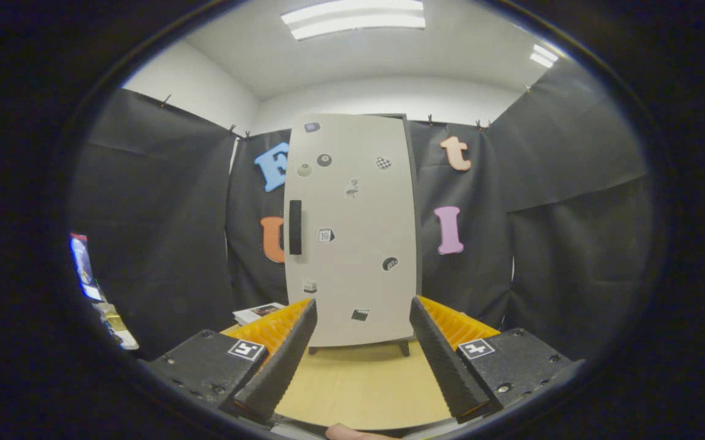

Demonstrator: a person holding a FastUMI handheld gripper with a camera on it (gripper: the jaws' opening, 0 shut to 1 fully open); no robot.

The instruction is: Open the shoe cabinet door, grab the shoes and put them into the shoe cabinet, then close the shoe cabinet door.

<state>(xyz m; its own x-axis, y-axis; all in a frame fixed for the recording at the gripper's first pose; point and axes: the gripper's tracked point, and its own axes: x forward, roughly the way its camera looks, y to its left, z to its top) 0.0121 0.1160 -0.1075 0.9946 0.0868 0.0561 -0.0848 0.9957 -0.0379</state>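
A tall white shoe cabinet [352, 232] stands upright on short legs at the far side of a light wooden table [358, 382], straight ahead of my fingers. Its door is shut and carries several small stickers. A black vertical handle [295, 227] sits near the door's left edge. My gripper [363, 311] is open, some way back from the cabinet, with nothing between its fingers. The fingertips frame the lower part of the door.
A small stack of printed papers or a booklet [258, 313] lies on the table left of the cabinet's foot. Black cloth walls close in behind and on both sides. Some clutter [99, 293] shows far off to the left. A fingertip [352, 434] shows below the gripper.
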